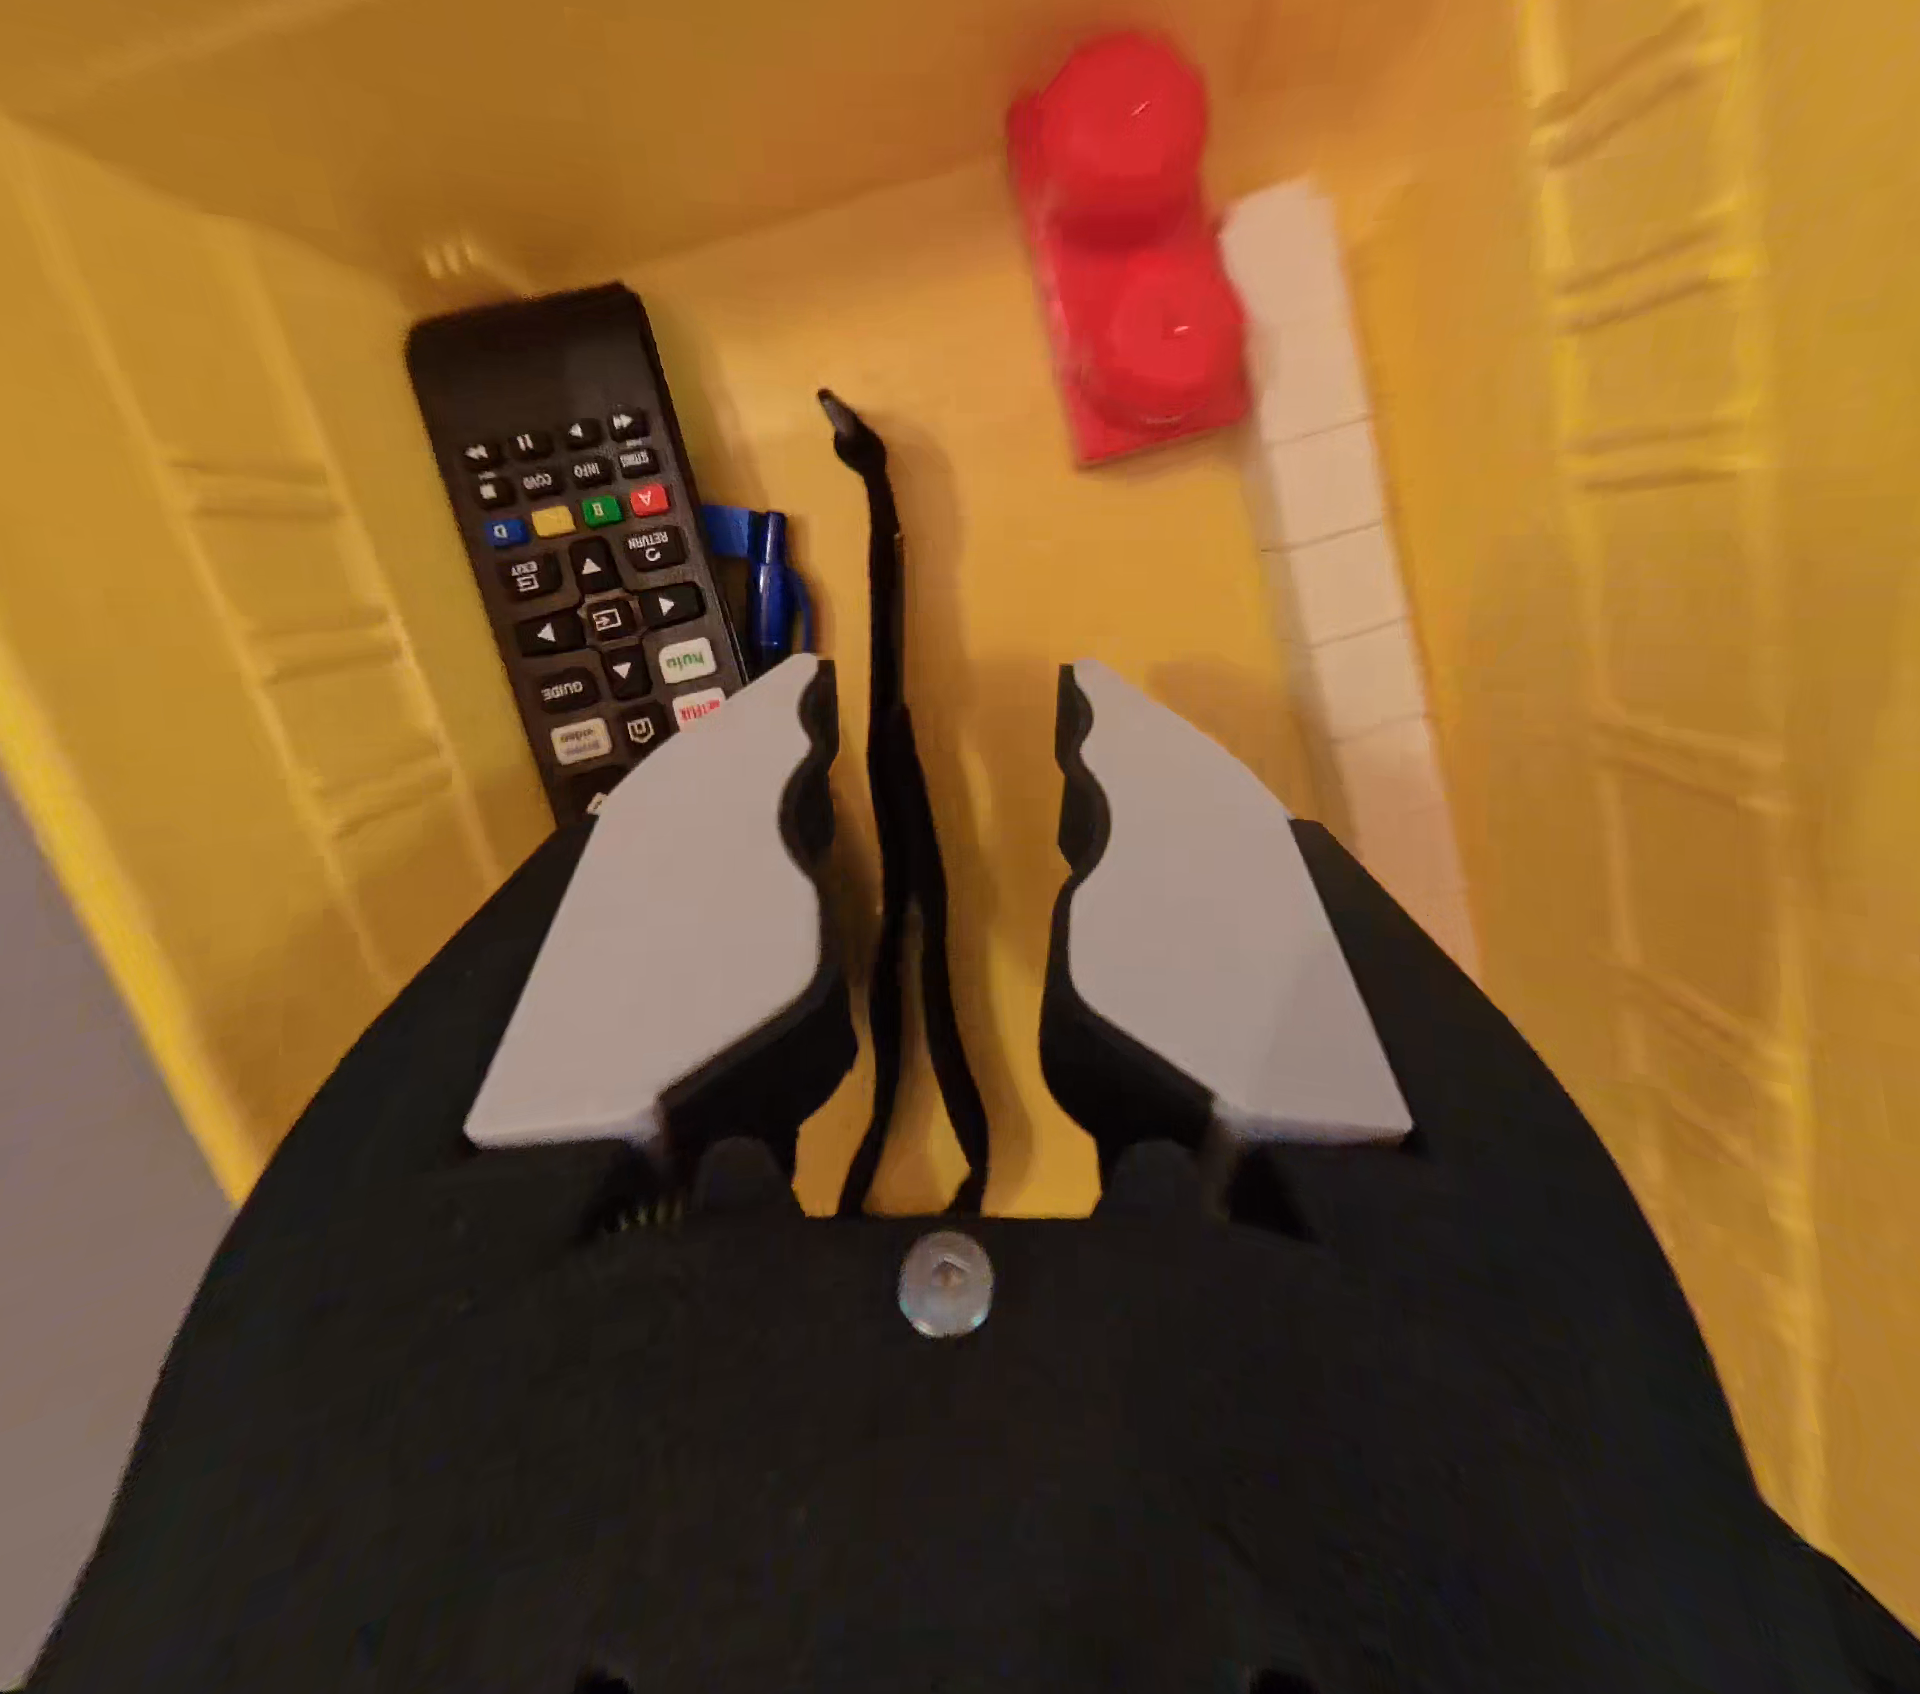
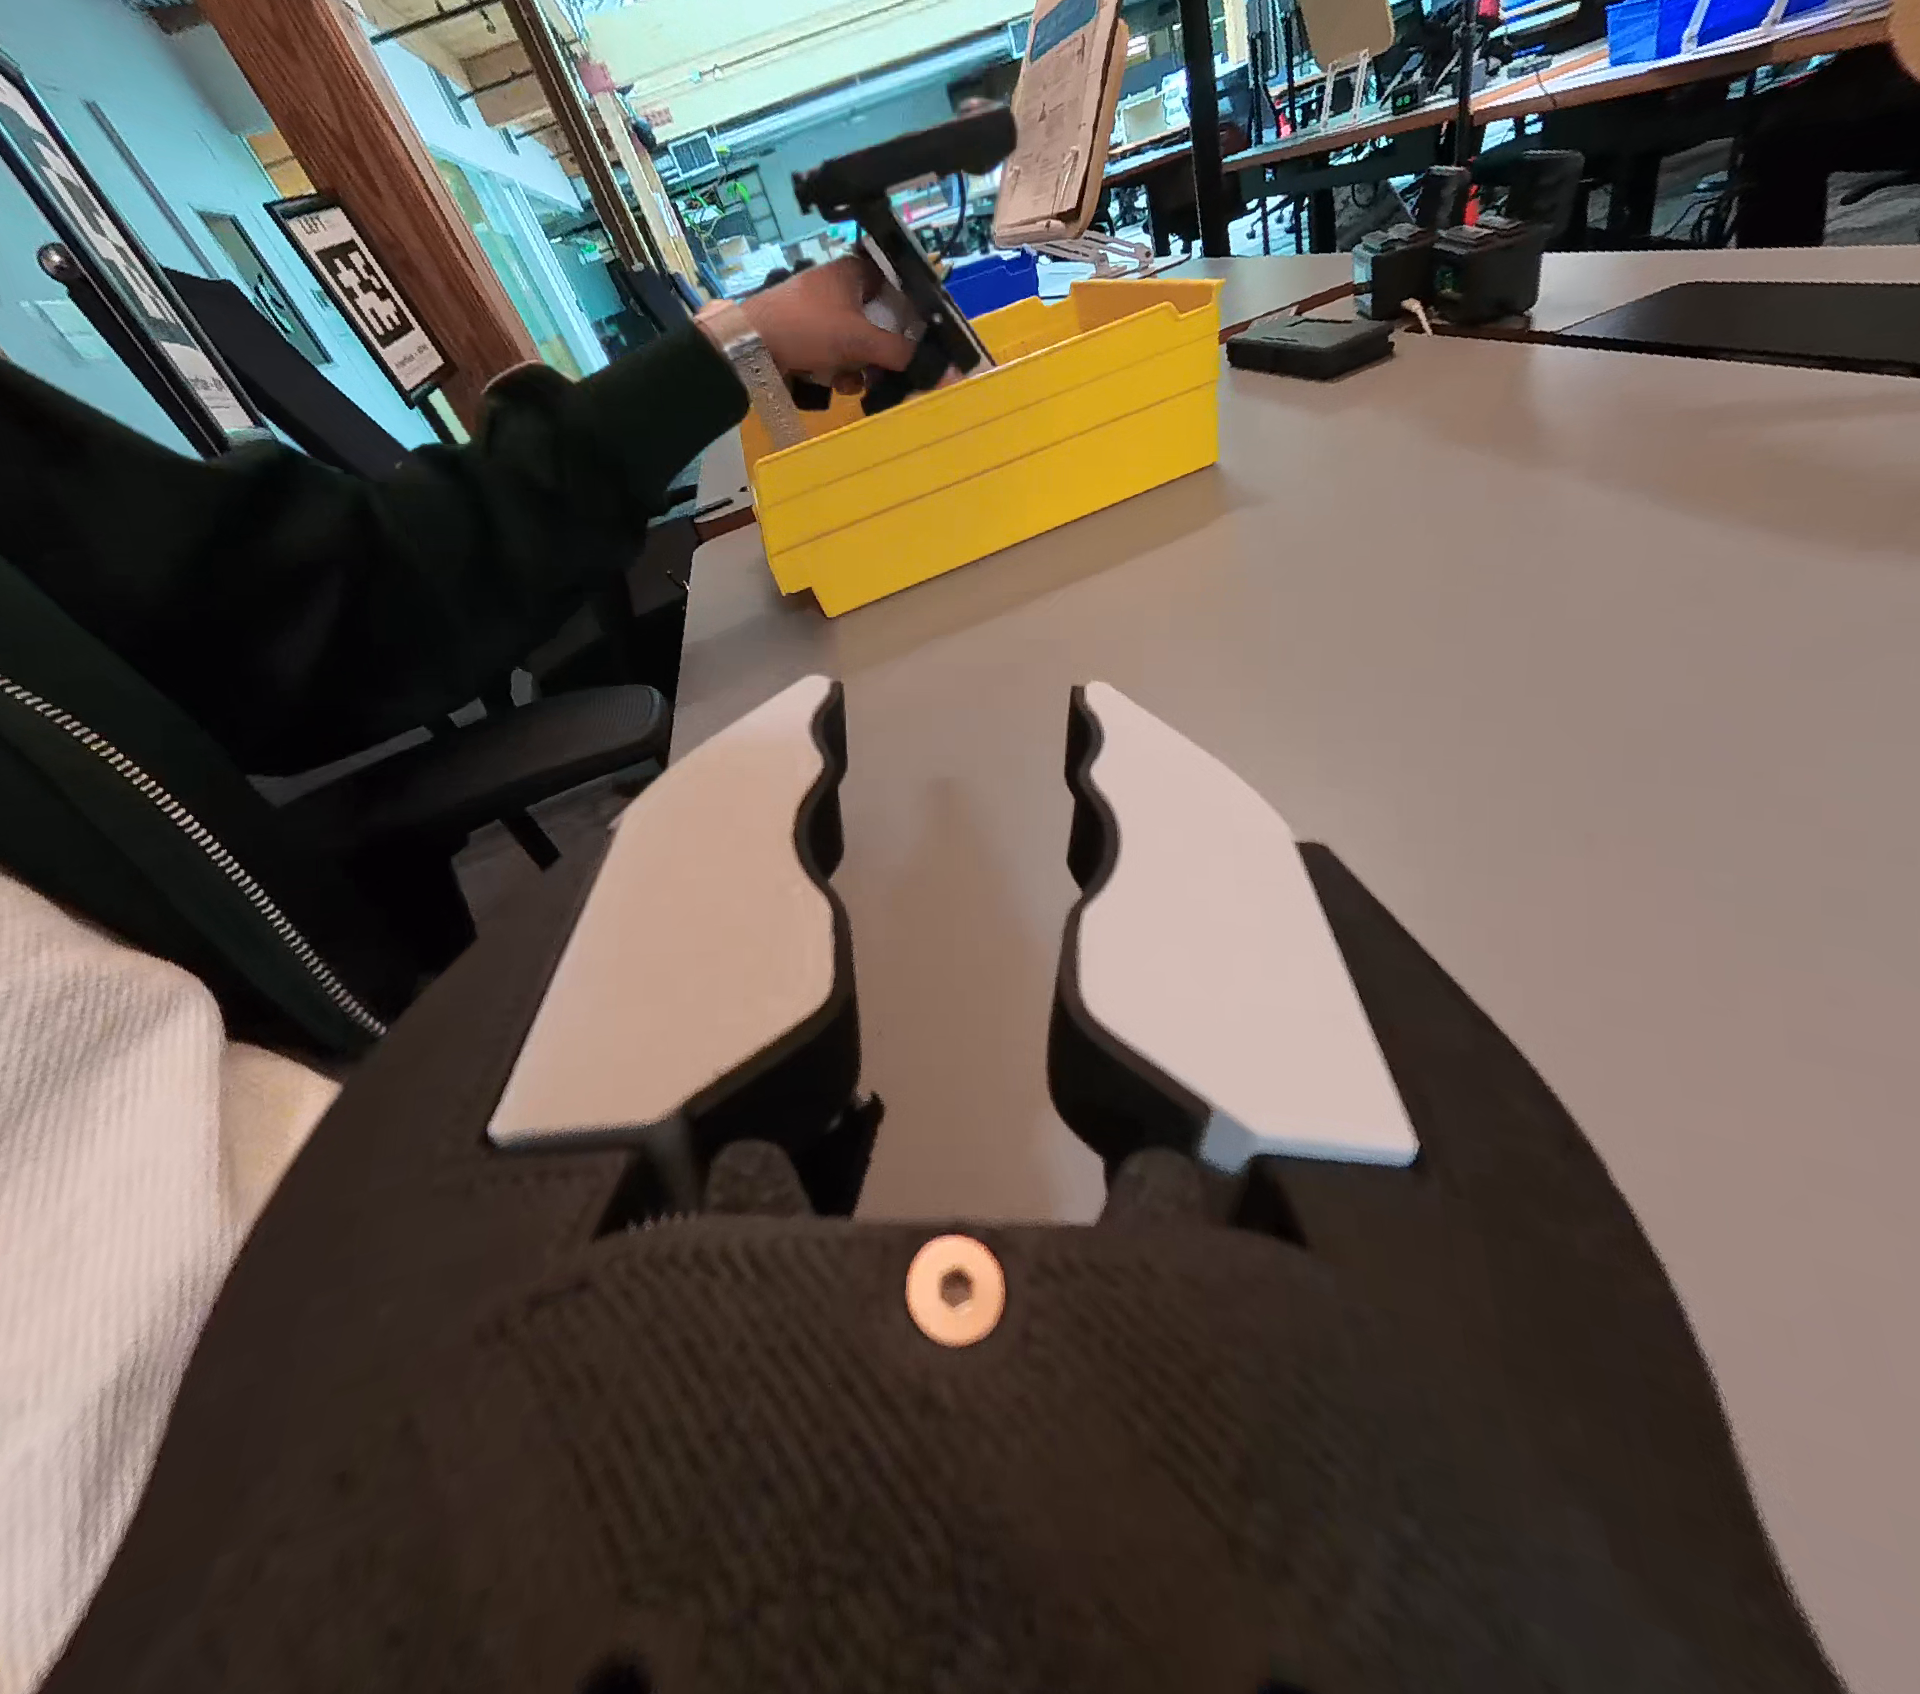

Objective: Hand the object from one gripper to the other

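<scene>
In the left wrist view my left gripper [image 1: 948, 678] is open and reaches down into a yellow bin [image 1: 727, 34]. A thin black strap-like object [image 1: 883, 605] lies on the bin floor and runs between the open fingers without being clamped. A black remote control [image 1: 582, 543] lies to the left, a red two-stud block [image 1: 1132, 262] to the upper right, a white segmented bar [image 1: 1340, 564] along the right wall. A blue item [image 1: 769, 564] sits beside the remote. My right gripper [image 2: 954, 694] is open and empty above the grey table [image 2: 1455, 657].
In the right wrist view the yellow bin [image 2: 987, 460] stands on the table's left part, with a person's hand [image 2: 821, 335] holding the left gripper [image 2: 925, 335] inside it. A dark sleeve [image 2: 416, 501], black devices [image 2: 1309, 345] and desks lie around. Left tips to right tips: about 45 centimeters. To reach the blue item [image 1: 769, 564] in a straight line is about 4 centimeters for my left fingers, about 50 centimeters for my right. The black remote control [image 1: 582, 543] is closer to my left gripper, around 6 centimeters from its tips; the right tips are 55 centimeters off. To the white segmented bar [image 1: 1340, 564]: left tips about 6 centimeters, right tips about 40 centimeters.
</scene>
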A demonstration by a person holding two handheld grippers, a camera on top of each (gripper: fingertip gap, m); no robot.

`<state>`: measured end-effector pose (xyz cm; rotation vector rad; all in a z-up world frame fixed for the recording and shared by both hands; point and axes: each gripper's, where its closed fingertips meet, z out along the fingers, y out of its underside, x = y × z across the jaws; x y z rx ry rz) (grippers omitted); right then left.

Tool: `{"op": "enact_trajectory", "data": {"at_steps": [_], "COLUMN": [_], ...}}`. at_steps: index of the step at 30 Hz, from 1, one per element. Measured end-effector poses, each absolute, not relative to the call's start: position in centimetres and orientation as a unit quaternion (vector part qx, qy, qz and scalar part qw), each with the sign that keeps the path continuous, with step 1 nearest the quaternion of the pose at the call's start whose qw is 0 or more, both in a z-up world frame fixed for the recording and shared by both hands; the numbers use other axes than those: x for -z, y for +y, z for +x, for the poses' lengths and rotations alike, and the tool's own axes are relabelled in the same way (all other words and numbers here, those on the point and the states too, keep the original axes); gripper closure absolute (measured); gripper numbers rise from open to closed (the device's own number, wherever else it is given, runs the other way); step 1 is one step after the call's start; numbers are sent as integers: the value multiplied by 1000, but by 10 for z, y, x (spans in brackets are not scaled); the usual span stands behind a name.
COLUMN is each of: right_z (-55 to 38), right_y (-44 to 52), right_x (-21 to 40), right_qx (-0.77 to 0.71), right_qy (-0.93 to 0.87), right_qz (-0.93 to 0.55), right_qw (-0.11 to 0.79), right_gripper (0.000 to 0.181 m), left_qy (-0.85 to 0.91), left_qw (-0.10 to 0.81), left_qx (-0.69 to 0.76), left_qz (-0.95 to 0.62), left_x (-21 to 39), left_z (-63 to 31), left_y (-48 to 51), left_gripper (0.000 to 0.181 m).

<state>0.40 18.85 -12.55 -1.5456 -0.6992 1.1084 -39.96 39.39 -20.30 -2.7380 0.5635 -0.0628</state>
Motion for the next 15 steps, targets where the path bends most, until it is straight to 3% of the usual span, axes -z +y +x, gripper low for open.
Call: {"op": "enact_trajectory", "data": {"at_steps": [10, 12, 15], "right_z": [13, 17, 19], "right_y": [195, 196, 195], "right_x": [123, 121, 119], "right_qx": [-445, -451, -466], "right_qy": [-287, -277, -264], "right_qz": [-653, -651, -649], "right_qw": [541, 543, 540], "right_gripper": [144, 144, 144], "left_qy": [229, 235, 240], "left_qw": [130, 130, 149], "left_qx": [-17, -19, -46], "left_qz": [-965, -963, -958], "left_x": [239, 237, 225], "left_z": [-400, -398, -399], "left_y": [399, 398, 394], "left_gripper": [148, 176, 176]}}
